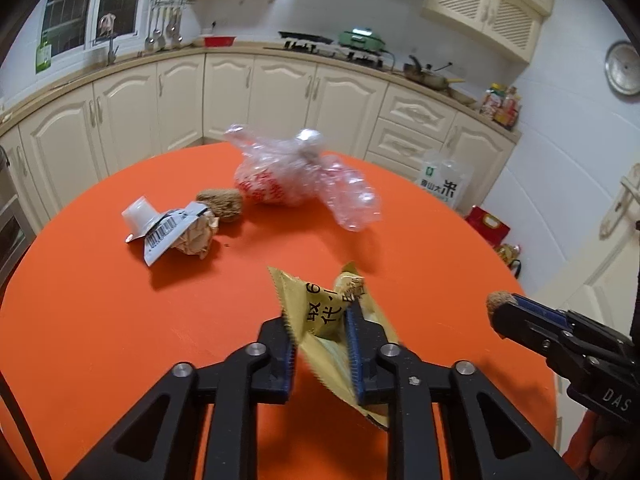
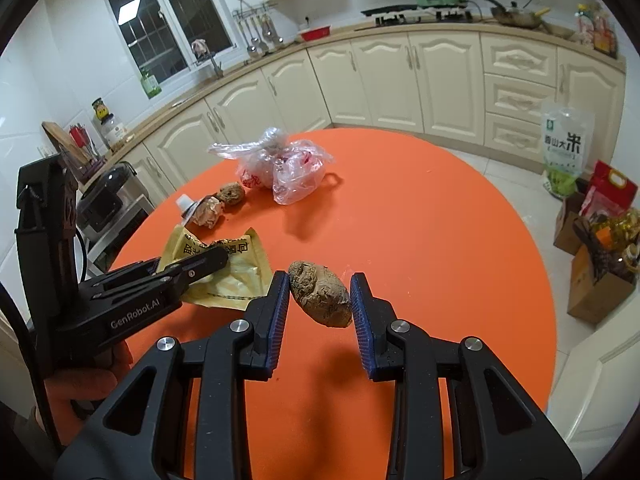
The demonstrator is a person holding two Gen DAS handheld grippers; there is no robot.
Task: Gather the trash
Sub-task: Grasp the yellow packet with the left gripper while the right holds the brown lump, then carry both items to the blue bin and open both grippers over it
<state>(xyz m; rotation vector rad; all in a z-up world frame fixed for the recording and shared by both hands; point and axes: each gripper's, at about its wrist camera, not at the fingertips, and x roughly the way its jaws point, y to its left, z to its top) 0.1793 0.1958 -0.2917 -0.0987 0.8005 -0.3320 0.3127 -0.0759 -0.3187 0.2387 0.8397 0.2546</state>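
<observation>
A kitchen, an orange round table [image 1: 100, 300], and both my grippers loaded. My left gripper [image 1: 320, 344] has its jaws drawn in on a yellow snack wrapper [image 1: 320, 312], which is lifted clear over the near edge of the table. My right gripper [image 2: 320, 304] pinches a brown, crusty lump [image 2: 320, 300] between its blue pads, also raised above the near side.

Trash left on the table: a crumpled paper wad with a barcode label [image 1: 176, 232] toward the left edge, a second brown lump [image 1: 222, 204] touching it, and a clear plastic bag [image 1: 296, 176] with red print toward the far edge.

I judge the pick-up step done for these two pieces, with the carry-off in hand. No bin shows in either view, so I cannot tell where they go. The next move calls for steady grips while I swing both pieces to the collection spot; the wrapper is thin and slick and could slide out, and the lump may crumble if squeezed harder.
</observation>
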